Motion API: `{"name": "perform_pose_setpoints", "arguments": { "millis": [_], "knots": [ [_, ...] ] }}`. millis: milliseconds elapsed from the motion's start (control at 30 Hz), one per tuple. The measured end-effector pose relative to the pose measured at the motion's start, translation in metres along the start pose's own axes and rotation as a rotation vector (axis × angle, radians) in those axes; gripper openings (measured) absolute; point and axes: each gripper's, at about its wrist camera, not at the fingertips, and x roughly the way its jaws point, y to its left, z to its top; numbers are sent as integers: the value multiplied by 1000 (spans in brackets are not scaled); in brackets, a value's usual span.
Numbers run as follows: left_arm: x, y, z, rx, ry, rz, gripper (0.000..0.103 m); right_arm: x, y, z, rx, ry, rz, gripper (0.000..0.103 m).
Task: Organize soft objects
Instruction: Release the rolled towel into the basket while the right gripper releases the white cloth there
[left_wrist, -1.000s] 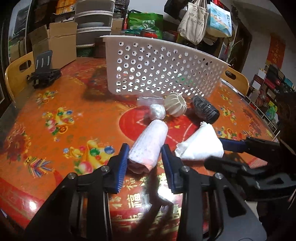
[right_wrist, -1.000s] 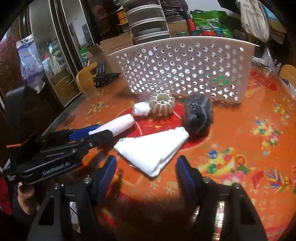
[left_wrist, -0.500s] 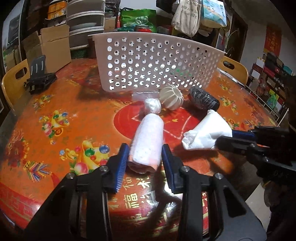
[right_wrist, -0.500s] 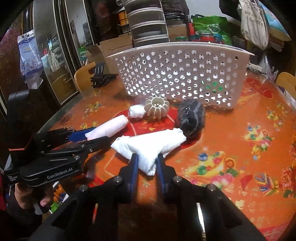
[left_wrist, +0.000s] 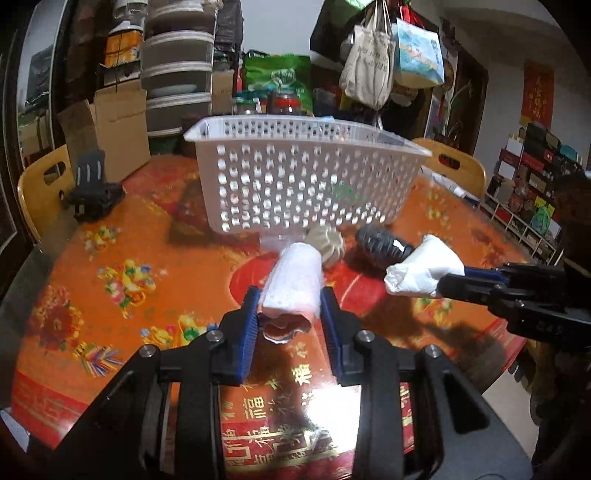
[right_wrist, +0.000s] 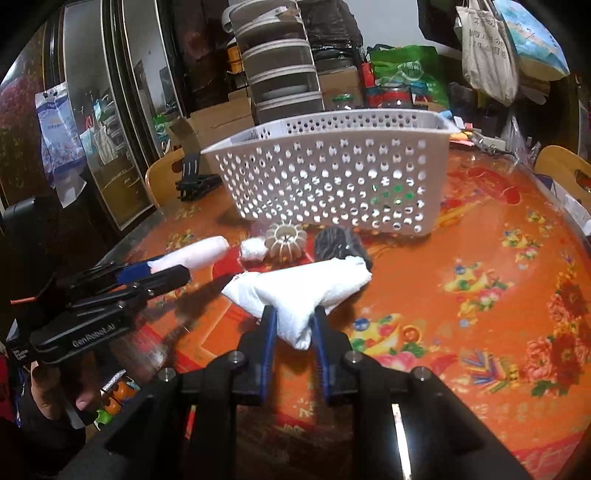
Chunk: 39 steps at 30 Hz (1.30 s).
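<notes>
Both tools grip cloth above the orange floral table (left_wrist: 122, 236): left (left_wrist: 290, 317) a roll (left_wrist: 293, 284), right (right_wrist: 293, 325) a bundle (right_wrist: 303, 291).

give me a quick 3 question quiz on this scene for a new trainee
1. True or false: the left tool is shut on the pinkish rolled towel.
2. Multiple choice: what does the right tool grip? A) the black ribbed roll B) the folded white cloth C) the ribbed cream ball
3. Fill in: the perforated white basket stands ____ the small things left on the table.

Key
1. True.
2. B, the folded white cloth; the black ribbed roll and ribbed cream ball lie ungripped.
3. Behind.
</notes>
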Motion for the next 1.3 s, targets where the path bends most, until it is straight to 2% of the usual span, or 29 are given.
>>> {"name": "perform_pose_setpoints", "arguments": {
  "millis": [433,833,1033,1300],
  "knots": [
    [-35,4,36,-4,-85,-7,30,-37,0,27,-42,-84,-28,18],
    [-50,13,92,-13,-165,-18,30,-63,-12,88,-93,-162,-97,17],
    [-39,16,137,-8,-183,-15,30,-52,-26,126,-96,-152,-125,17],
    [-1,24,199,-18,-150,3,30,-12,-53,181,-62,-77,-140,18]
  ]
}}
